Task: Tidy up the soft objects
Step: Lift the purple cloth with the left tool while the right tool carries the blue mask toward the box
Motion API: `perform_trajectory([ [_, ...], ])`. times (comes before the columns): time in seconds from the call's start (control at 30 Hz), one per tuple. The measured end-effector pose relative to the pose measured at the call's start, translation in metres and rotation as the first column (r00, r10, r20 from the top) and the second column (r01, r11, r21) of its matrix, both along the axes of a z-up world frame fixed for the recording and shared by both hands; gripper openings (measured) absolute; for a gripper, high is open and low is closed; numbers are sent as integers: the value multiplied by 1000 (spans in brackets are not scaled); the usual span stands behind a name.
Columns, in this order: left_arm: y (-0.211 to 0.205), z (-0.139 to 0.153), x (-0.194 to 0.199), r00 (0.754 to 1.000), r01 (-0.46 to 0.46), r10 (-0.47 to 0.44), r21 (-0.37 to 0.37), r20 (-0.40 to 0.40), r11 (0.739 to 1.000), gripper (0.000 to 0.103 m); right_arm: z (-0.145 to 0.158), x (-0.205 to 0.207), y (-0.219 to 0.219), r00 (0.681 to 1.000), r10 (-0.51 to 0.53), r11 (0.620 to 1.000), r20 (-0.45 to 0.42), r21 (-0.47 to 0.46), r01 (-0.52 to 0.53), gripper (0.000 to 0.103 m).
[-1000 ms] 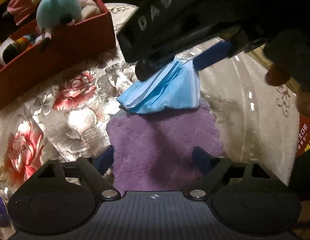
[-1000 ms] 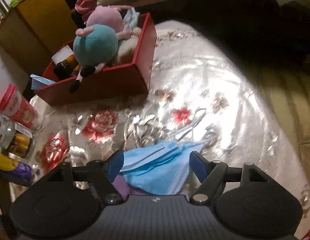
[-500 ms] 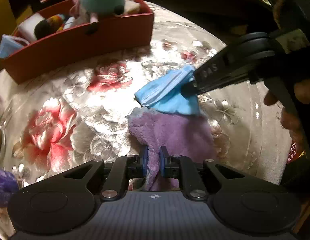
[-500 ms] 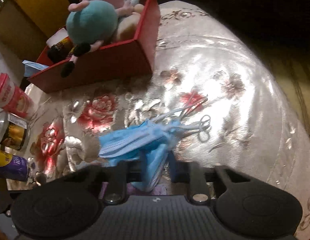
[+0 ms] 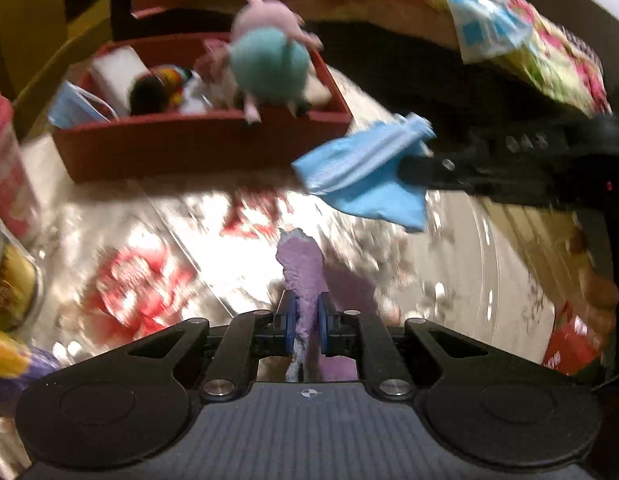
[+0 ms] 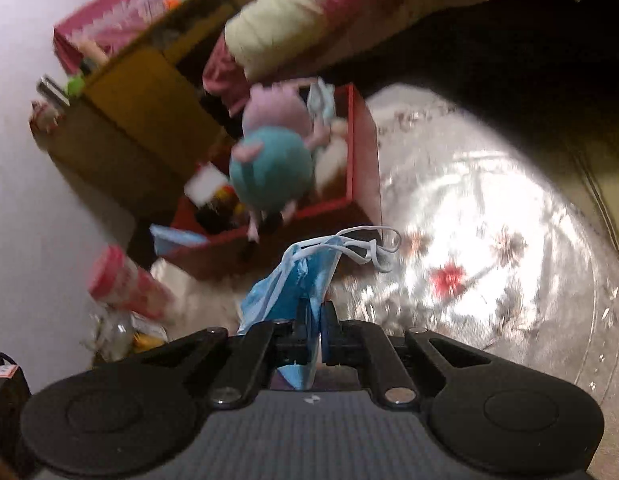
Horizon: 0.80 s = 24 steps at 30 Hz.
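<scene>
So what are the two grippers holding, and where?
The left gripper pinches the purple cloth by a bunched fold. The right gripper pinches the blue mask by its body, loops dangling.

Ahead of both my claws I see a round table under a glossy cream cloth printed with red flowers (image 5: 237,264), its shine blurred in both wrist views. Straight beyond the left claw and up to its left, an open red rectangular box (image 5: 197,144) sits on the cloth near the far edge; from the right claw it (image 6: 365,168) lies ahead and slightly left. Off to the left of each claw a pink-and-white cylindrical canister (image 6: 125,284) stands by the table's rim, with a glass jar of yellowish contents (image 5: 13,288) just nearer me.
</scene>
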<state>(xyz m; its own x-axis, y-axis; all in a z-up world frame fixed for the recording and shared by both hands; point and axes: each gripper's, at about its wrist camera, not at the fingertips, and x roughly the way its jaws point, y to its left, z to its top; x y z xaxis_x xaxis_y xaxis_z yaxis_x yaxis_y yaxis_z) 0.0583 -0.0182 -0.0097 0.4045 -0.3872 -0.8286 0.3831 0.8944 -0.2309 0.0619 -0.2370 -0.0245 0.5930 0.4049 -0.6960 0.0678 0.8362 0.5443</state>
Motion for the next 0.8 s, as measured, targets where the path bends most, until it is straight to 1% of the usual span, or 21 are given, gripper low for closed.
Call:
perform_trajectory([
  [0.17,16,20,15,995,-73,75,-42,60,996,8,14,5,-8,997,-47,998,55,37,45,0],
  [0.27,23,29,21,991,-102,107,-68,77,992,8,19,6,-11,995,-72,997,74,47,69,0],
  [0.37,29,35,24,988,-118,126,-83,89,990,7,21,7,-13,993,-89,995,82,55,84,0],
  [0.43,30,38,24,988,-112,119,-76,99,991,9,22,8,-14,992,-92,995,86,52,88,0],
  [0.47,28,36,24,991,-79,84,-51,100,996,13,22,8,-13,992,-91,995,89,46,88,0],
  [0.5,24,32,21,996,-24,24,-6,91,1000,35,22,8,-14,992,-90,995,86,48,87,0],
  [0.53,20,24,19,996,-13,11,18,84,1000,69,20,9,-13,993,-88,995,81,53,84,0],
  [0.57,15,15,17,996,-29,26,39,82,999,84,19,10,-12,994,-84,995,75,53,80,0],
  [0.6,6,1,15,997,-30,24,76,77,997,91,17,11,-11,994,-79,996,69,50,76,0],
  [0.63,-2,-11,16,998,-8,0,123,63,992,89,17,11,-9,995,-77,996,65,50,73,0],
  [0.67,-12,-25,17,999,9,-18,186,42,983,89,16,11,-8,995,-72,996,63,54,69,0],
  [0.7,-19,-36,16,999,11,-20,230,35,973,89,16,11,-7,996,-68,996,65,56,65,0],
  [0.8,-35,-65,19,999,16,-28,318,32,948,92,15,11,-5,996,-56,997,63,57,53,0],
])
